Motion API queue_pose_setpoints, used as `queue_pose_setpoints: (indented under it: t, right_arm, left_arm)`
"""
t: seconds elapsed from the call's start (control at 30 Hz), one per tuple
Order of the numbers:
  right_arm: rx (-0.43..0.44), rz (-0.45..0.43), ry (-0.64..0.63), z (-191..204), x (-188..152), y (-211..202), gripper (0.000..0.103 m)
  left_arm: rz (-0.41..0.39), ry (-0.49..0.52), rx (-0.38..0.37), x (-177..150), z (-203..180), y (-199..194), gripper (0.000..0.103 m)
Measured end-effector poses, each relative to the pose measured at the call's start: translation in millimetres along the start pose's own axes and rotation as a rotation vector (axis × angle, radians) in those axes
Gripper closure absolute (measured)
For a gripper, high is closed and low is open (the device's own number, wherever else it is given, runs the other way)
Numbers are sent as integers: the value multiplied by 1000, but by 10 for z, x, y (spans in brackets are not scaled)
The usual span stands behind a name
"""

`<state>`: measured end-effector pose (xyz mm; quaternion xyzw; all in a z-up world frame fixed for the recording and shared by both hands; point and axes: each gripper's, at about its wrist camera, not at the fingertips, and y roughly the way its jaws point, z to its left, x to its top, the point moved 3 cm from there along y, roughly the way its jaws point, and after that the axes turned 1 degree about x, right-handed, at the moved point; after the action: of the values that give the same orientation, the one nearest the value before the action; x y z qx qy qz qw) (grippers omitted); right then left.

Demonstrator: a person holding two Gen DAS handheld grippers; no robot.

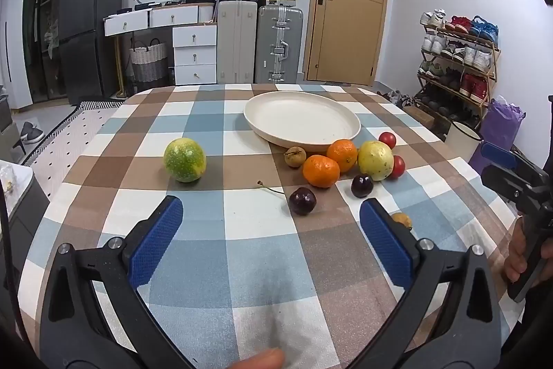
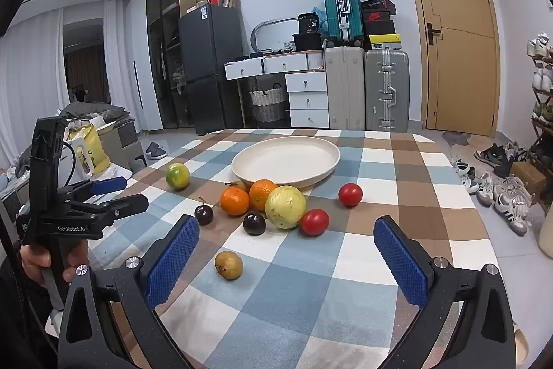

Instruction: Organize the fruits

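You held both grippers spread wide and empty: the left gripper (image 1: 271, 223) hung over the near part of the desk (image 1: 242, 265), and the right gripper (image 2: 287, 248) did the same a little to its right. The cream plate (image 1: 300, 116) sat bare at the far middle. No fruit was in it yet. Most of the fruit crowded just near of the plate: two oranges (image 2: 235, 201) touching, a yellow-green guava (image 2: 285, 206) against them, two red tomatoes (image 2: 314, 222), and two dark plums (image 2: 254, 223). A green fruit (image 1: 185, 159) lay apart to the left, and a small brown fruit (image 2: 228, 265) sat nearest.

The risk, as I judged it, lay in that cluster. Closing on one round fruit could nudge its neighbours and send them rolling off the desk. A hard squeeze might also bruise a tomato.
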<state>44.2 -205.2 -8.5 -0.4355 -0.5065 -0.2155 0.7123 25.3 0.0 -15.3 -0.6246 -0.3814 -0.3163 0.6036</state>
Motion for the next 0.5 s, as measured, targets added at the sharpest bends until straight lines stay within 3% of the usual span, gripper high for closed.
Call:
queue_pose_setpoints:
  t: [0.5]
  right_arm:
    - [3,0,6,-2,0,2,0]
  left_arm:
    - [4,8,0,21,-21,-16,1]
